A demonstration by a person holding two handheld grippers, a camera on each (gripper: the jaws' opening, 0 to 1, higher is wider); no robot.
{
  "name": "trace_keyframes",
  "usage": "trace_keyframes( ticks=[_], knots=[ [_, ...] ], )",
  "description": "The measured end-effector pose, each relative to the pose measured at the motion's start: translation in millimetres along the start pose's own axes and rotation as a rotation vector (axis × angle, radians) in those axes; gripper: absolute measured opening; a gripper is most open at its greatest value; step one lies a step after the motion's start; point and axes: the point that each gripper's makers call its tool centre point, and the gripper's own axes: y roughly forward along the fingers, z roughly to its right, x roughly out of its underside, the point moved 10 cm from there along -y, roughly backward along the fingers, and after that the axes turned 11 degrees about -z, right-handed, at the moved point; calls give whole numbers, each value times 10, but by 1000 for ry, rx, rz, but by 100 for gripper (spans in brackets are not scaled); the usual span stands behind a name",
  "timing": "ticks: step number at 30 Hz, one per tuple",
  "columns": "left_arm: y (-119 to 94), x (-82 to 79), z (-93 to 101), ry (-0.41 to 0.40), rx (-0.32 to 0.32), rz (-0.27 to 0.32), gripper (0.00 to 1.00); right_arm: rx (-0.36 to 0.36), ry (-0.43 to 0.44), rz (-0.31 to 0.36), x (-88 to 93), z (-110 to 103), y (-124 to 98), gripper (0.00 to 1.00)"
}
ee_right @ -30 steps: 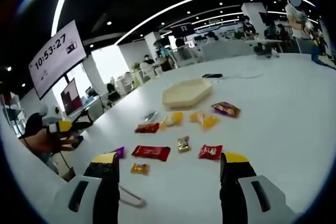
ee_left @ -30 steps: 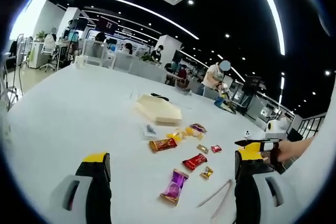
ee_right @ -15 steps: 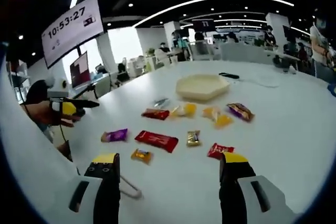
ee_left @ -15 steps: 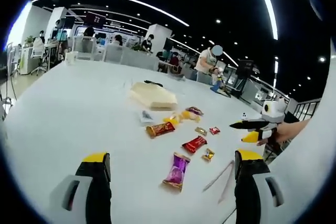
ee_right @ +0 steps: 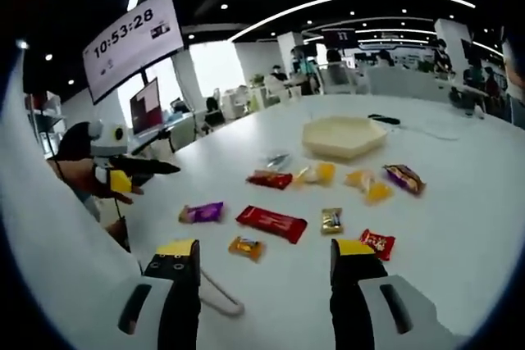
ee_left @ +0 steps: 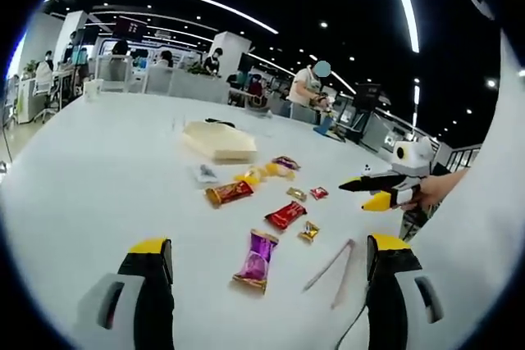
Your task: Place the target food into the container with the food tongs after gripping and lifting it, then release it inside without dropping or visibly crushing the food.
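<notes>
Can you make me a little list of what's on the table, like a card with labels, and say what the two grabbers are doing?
table: white table
container: pale tray, nothing visible in it
tongs: metal tongs lying flat, not picked up
snacks: purple packet, long red packet, small gold packet, small red packet, yellow pieces, all loose on the table
left gripper: open, holding nothing
right gripper: open, holding nothing
step: no food in the tongs yet
</notes>
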Motion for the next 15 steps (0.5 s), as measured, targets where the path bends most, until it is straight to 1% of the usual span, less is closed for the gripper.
trace_keyframes(
  ticks=[1,2,4,7,12,14,15],
  knots=[
    [0,1,6,2,0,1,99,-2,3,-1,3,-1,0,57],
    [4,9,12,10,-12,2,99,-8,12,-6,11,-4,5,57],
    [17,13,17,8,-16,2,99,-18,-4,-13,17,-16,18,57],
    [34,2,48,15,8,21,99,-23,-26,-15,16,-34,26,58],
    [58,-22,118,34,45,12,99,-41,-34,-11,33,-77,15,60],
    [79,-13,153,36,67,-8,99,-43,-39,-13,50,-94,7,60],
    [87,-8,168,42,65,-12,99,-44,-43,-16,65,-105,0,60]
  ],
)
